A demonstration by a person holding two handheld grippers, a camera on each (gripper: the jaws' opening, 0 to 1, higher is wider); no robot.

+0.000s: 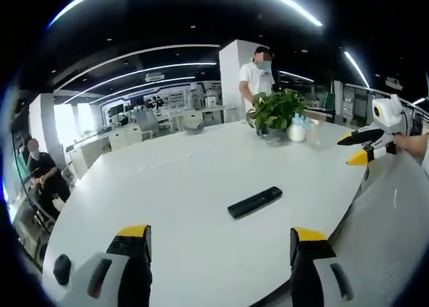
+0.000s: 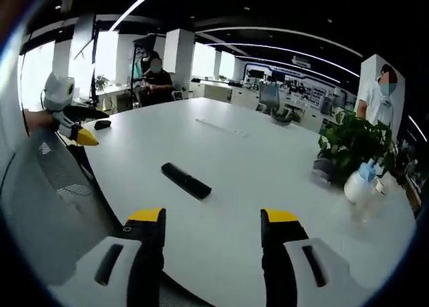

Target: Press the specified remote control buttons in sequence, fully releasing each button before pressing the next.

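Note:
A black remote control lies flat on the white table, near its front edge. My left gripper is open, its two yellow-tipped jaws wide apart, short of the remote and holding nothing. From the right edge of the left gripper view comes my right gripper, held above the table's corner. In the right gripper view the remote lies ahead and a little left of my open right gripper. The left gripper shows at the left, off the table's edge.
A potted plant and a white spray bottle stand at the far side of the table. A small black mouse lies near the table's corner. A grey mesh chair sits against the near edge. One person stands behind the plant and others sit beyond the table.

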